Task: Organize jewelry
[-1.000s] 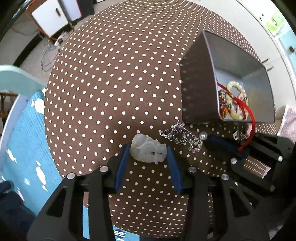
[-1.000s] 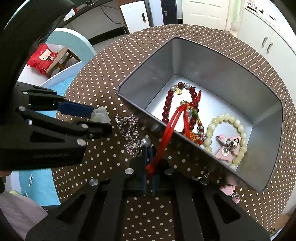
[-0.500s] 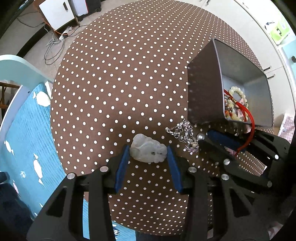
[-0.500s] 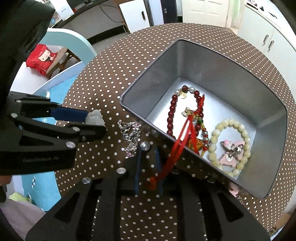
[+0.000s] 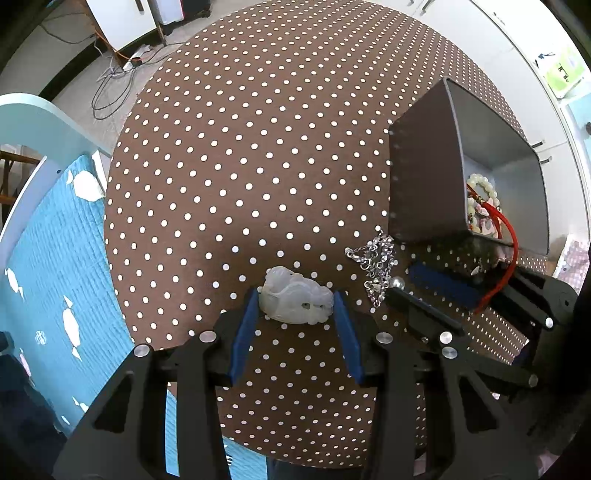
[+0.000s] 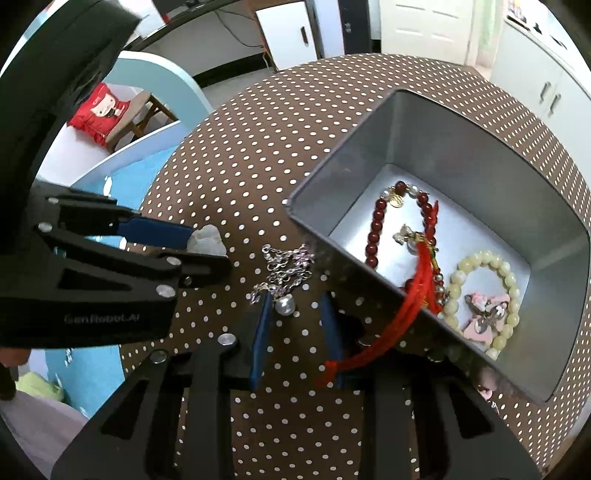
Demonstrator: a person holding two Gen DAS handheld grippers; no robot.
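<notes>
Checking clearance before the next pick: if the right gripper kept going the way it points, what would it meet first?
Probably the silver chain bracelet with a pearl bead, lying just ahead of the right gripper, with the polka-dot tablecloth beneath; depth is unclear.

Your jewelry around the grey metal tin (image 6: 373, 155)

Pale carved jade pendant (image 5: 293, 299) and tangled silver chain (image 6: 284, 266) lie outside it; red cord (image 6: 384, 332) drapes its rim.

A home room: polka-dot tablecloth (image 5: 258, 166), white cabinets (image 6: 546, 92), a blue bed (image 5: 48, 258) and a door (image 6: 424, 26).
</notes>
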